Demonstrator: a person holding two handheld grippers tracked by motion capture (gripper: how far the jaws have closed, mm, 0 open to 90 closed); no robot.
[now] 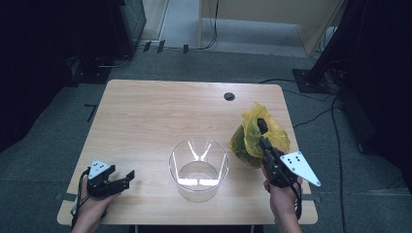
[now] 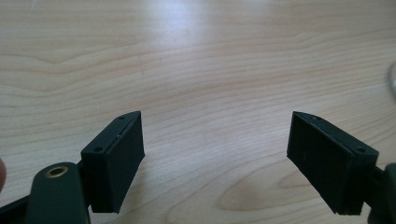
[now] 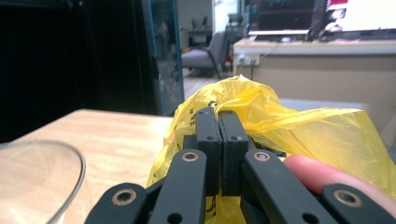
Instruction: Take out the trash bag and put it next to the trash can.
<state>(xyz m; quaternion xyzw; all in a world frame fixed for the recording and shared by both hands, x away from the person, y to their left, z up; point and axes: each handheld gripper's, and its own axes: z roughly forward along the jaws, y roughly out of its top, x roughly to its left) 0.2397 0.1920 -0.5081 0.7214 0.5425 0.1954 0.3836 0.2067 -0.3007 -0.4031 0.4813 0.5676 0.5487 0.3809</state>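
A yellow plastic bag (image 1: 255, 136) with dark green contents stands at the right side of the wooden table (image 1: 145, 111). My right gripper (image 1: 263, 127) is shut on the bag's gathered top, its jaws pressed together over the yellow film (image 3: 261, 107). A clear glass bowl (image 1: 198, 168) sits near the front middle of the table, left of the bag; its rim (image 3: 70, 158) shows in the right gripper view. My left gripper (image 1: 125, 177) rests low at the front left corner, open, jaws wide apart over bare wood (image 2: 210, 93), holding nothing.
A round cable hole (image 1: 229, 96) sits near the table's far edge. Cables run over the grey floor (image 1: 316, 116) to the right. Dark equipment stands at the back left and right. A hand (image 1: 90, 206) holds each gripper at the front edge.
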